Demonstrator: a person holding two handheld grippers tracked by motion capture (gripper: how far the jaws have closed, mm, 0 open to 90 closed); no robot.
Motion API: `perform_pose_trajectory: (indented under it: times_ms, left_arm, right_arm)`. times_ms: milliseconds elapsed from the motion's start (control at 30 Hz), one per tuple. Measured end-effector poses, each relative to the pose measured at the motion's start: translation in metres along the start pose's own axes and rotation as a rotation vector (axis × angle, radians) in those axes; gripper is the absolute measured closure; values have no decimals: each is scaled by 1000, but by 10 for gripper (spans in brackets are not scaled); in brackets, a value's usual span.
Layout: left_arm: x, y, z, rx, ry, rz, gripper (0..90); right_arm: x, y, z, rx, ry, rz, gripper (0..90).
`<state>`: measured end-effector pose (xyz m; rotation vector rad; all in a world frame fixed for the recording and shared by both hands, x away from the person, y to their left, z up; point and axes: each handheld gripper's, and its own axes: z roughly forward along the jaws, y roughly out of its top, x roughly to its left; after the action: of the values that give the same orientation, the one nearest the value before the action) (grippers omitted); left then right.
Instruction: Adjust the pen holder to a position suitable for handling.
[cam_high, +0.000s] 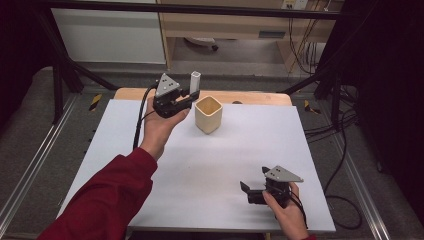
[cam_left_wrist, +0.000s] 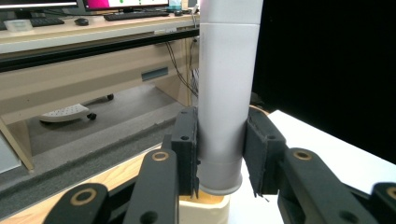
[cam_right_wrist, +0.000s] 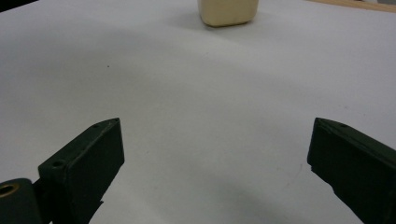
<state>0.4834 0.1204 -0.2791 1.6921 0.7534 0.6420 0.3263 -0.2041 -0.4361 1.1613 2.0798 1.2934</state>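
Observation:
My left gripper (cam_high: 191, 97) is shut on an upright white tube (cam_high: 195, 82), held in the air at the far side of the table, just left of a cream square cup (cam_high: 208, 114). In the left gripper view the white tube (cam_left_wrist: 227, 93) stands between the two black pads (cam_left_wrist: 186, 149), its lower end hovering over the rim of the cup (cam_left_wrist: 205, 210). My right gripper (cam_high: 245, 191) rests low near the front right of the table, jaws wide apart with nothing between them. The right gripper view has the cup (cam_right_wrist: 228, 11) far ahead on the white surface.
A white sheet (cam_high: 210, 170) covers the wooden table (cam_high: 250, 97). Black frame bars and cables run along both sides and behind the table. A desk with keyboards (cam_left_wrist: 135, 15) stands beyond the far edge.

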Motion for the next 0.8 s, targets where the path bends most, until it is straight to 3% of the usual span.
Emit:
perform_pose_trajectory:
  times_ms: [267,400,567,733,800]
  left_arm:
    - [-1,6,13,3,3,-14,678]
    - [-4,7,24,-18,24,-2,678]
    - [-6,3,41,-24,28,-56,678]
    - [-11,3,50,-44,39,-33,677]
    - [-11,2,53,-45,34,-48,677]
  right_arm:
    - [-1,0,-1,-4,7,23,40]
    - [-1,0,-2,5,13,32,38]
    - [-3,-1,-4,6,23,56,37]
    - [-3,0,-5,-2,36,58,37]
    - [-3,0,-5,-1,31,54,39]
